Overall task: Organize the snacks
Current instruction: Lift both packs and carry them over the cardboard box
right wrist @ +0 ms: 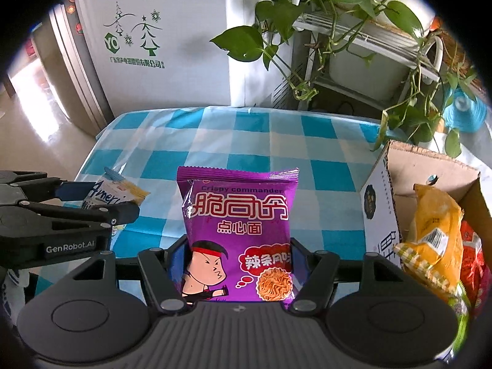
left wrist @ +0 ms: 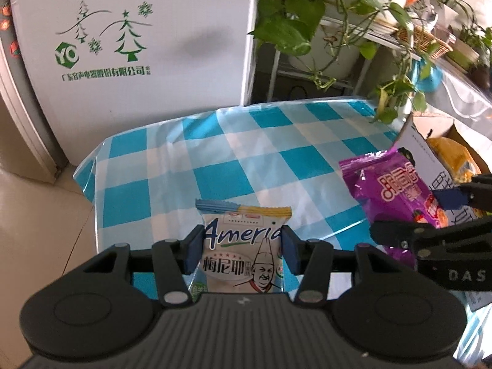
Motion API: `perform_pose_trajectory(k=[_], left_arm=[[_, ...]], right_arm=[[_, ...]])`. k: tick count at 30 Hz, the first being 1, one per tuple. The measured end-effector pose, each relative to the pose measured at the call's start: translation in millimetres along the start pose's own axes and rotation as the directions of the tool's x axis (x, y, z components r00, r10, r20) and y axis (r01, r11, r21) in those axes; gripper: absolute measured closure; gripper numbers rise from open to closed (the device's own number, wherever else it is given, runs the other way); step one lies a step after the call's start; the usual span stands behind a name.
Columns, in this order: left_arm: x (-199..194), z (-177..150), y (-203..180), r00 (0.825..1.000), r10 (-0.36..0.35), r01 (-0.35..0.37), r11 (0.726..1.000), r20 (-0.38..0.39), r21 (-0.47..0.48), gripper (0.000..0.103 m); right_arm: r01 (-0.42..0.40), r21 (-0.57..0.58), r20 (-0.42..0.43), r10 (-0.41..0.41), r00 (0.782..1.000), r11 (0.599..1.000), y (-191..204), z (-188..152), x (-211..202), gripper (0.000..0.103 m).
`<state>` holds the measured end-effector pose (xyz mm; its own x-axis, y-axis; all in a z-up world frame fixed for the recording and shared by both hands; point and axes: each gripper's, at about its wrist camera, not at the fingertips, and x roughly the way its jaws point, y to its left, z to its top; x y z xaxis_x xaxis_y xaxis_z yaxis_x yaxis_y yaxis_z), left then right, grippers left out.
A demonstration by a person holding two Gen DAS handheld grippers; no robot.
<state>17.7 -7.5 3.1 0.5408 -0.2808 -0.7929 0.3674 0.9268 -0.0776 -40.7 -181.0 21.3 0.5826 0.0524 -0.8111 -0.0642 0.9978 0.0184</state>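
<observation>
Blue-and-white checked plastic covers the table (left wrist: 233, 141) in the left wrist view, and the left gripper (left wrist: 243, 247) is clenched on a pale "Ameria" snack packet (left wrist: 243, 246). Its blue pads (left wrist: 193, 249) press the packet's two sides, so the packet stands between the jaws with its crimped top edge rising ahead of the fingertips. To the right of these jaws the right gripper (left wrist: 430, 215) reaches in from the side, grasping a purple noodle packet (left wrist: 390, 190). Beyond that, at the frame's right edge, is a cardboard box (left wrist: 418, 141) with a yellow bag inside. A white appliance (left wrist: 138, 46) printed with green trees stands past the table's far end, with a leafy plant (left wrist: 301, 15) to its right.

In the right wrist view the purple noodle packet (right wrist: 238, 218) sits upright between the right gripper's (right wrist: 238, 264) fingers, gripped at its lower sides, its top well ahead of the tips. To the left of these jaws the left gripper (right wrist: 101, 200) holds the pale packet (right wrist: 113, 193) above the checked table (right wrist: 276, 141). To the right of the jaws the open cardboard box (right wrist: 384, 215) stands on the table, holding a yellow bag (right wrist: 436, 230) and a red bag (right wrist: 473, 255).
</observation>
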Motion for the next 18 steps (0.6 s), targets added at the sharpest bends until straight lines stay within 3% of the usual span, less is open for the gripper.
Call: perform_pose_trajectory(k=[10, 18], left_arm=[[-12.1, -7.5, 7.2, 0.998, 0.046, -0.040, 0.993, 0.050, -0.112, 0.052], [-21.9, -21.2, -9.9, 0.999, 0.026, -0.019, 0.987, 0.043, -0.162, 0.052]], right_arm=[[-0.005, -0.033, 0.024, 0.006, 1.000, 0.999, -0.5, -1.2, -10.8, 0.031], [0.007, -0.002, 0.089, -0.006, 0.996, 1.000, -17.5, 1.2, -33.6, 0.031]])
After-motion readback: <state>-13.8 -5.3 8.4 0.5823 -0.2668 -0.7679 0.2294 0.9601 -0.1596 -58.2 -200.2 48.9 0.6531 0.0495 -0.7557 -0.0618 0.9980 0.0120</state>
